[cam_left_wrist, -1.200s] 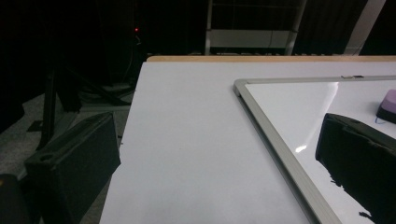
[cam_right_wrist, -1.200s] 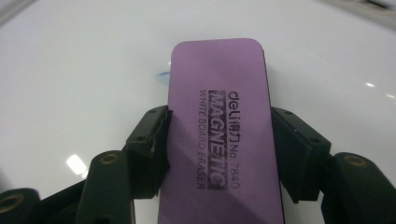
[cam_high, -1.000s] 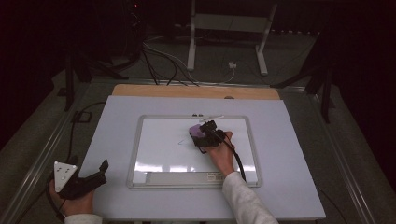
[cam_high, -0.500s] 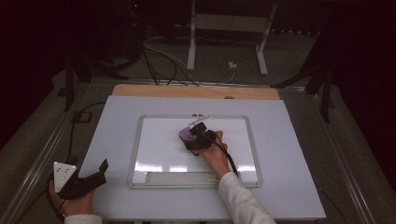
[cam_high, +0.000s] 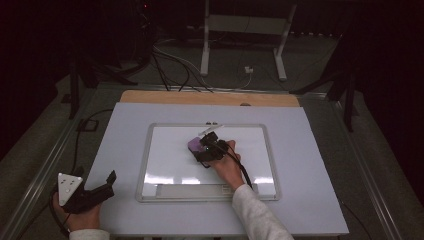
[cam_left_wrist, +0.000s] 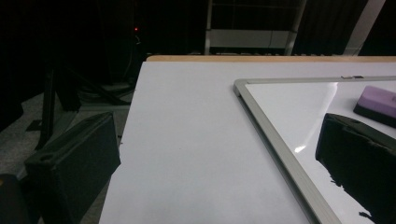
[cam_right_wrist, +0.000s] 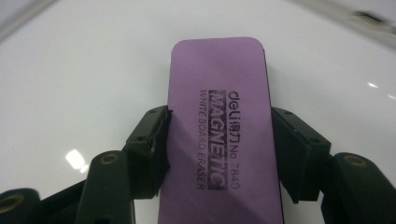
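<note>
Shifted left across the whiteboard (cam_high: 165, 150): eraser (cam_right_wrist: 224, 135), clamped in right gripper (cam_right_wrist: 219, 154). Wiping stroke under way. Left gripper (cam_high: 102, 187) parked, jaws apart.

- The purple eraser (cam_right_wrist: 219, 126) is a flat rectangular block with rounded corners, and its top face carries dark print reading "MAGNETIC WHITE BOARD ERASER".
- It lies flat on the whiteboard (cam_high: 170, 150), printed face up, with a dark underside layer showing in the left gripper view (cam_left_wrist: 377, 100).
- It sits lengthwise between the jaws of the right gripper (cam_right_wrist: 219, 154), which clamp its long sides, its far end reaching out past the fingertips.
</note>
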